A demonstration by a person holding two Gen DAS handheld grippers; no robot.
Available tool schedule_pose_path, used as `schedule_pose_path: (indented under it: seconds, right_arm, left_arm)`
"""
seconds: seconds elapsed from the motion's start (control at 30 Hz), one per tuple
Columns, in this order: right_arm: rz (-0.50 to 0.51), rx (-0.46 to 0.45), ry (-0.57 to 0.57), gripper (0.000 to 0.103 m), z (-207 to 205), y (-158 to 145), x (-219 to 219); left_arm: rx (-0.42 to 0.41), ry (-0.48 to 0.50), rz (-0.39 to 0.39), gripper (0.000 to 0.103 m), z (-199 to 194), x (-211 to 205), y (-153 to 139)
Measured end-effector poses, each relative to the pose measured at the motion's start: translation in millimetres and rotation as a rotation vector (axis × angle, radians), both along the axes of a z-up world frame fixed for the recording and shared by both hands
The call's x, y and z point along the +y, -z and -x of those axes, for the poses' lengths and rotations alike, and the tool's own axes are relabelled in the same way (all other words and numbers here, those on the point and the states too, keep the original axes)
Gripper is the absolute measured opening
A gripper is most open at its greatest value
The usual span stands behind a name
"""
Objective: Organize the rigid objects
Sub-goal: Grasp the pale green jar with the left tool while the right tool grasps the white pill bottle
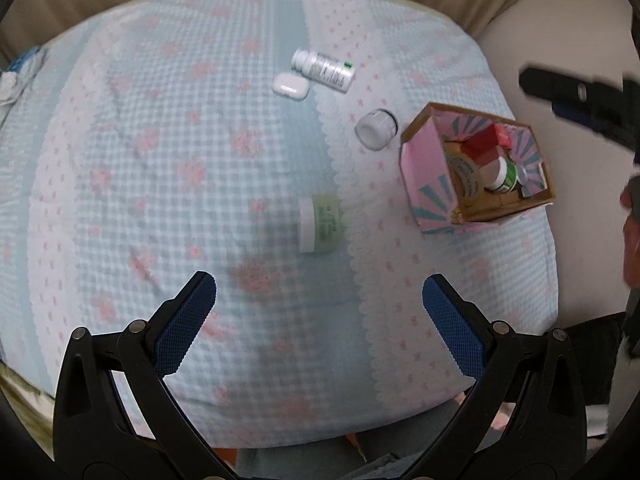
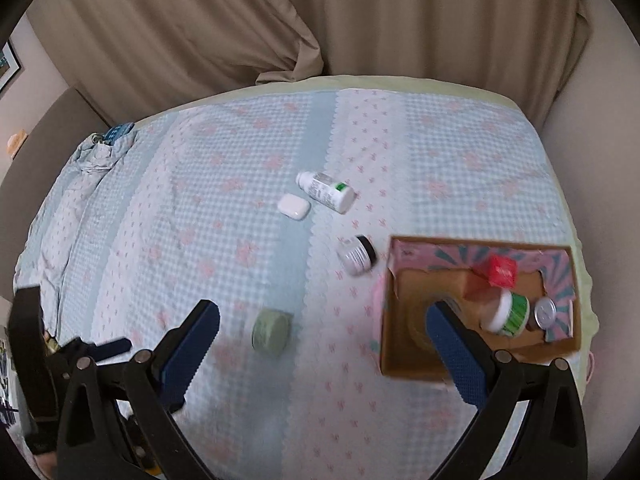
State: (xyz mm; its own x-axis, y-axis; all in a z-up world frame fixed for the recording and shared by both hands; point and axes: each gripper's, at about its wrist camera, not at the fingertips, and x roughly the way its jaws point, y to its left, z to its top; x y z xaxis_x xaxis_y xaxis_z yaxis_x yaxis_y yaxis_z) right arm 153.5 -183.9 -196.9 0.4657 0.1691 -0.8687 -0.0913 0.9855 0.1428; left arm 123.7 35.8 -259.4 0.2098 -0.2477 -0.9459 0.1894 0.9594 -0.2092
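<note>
We saw the left gripper (image 1: 320, 316) spread wide and empty, low in frame; right gripper (image 2: 322, 344) likewise apart, holding nothing. Only the right view showed the curtain (image 2: 240, 20) fully. The green jar (image 1: 320, 222) lay center on bare bedspread (image 1: 140, 160); the cardboard box (image 1: 424, 172) sat at right, 1 small jar (image 1: 376, 128) beside it.
</note>
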Motion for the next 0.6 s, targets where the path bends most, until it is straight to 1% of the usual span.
schedule_pose_path:
  seconds: [0.17, 0.3, 0.43, 0.47, 0.5, 0.6]
  right_arm:
    - [0.038, 0.024, -0.055, 0.103, -45.0, 14.4, 15.2]
    - [0.073, 0.045, -0.132, 0.103, -89.8, 33.4, 21.9]
    - [0.126, 0.072, -0.242, 0.103, -139.6, 64.8, 29.1]
    - [0.145, 0.075, -0.284, 0.103, -155.4, 76.1, 32.5]
    - [0.154, 0.077, -0.308, 0.103, -163.0, 82.4, 34.3]
    - [0.193, 0.090, -0.410, 0.103, -195.6, 111.2, 44.0]
  left_arm:
    - [0.058, -0.014, 0.006, 0.103, -22.7, -1.3, 30.2]
    - [0.099, -0.049, -0.009, 0.103, -40.2, -8.1, 60.8]
    - [0.129, -0.114, -0.007, 0.103, -53.7, -12.7, 92.7]
    - [0.135, -0.130, -0.009, 0.102, -57.1, -13.9, 101.1]
    - [0.138, -0.144, -0.011, 0.101, -60.1, -15.3, 109.8]
    - [0.133, -0.177, -0.043, 0.099, -66.4, -20.5, 129.5]
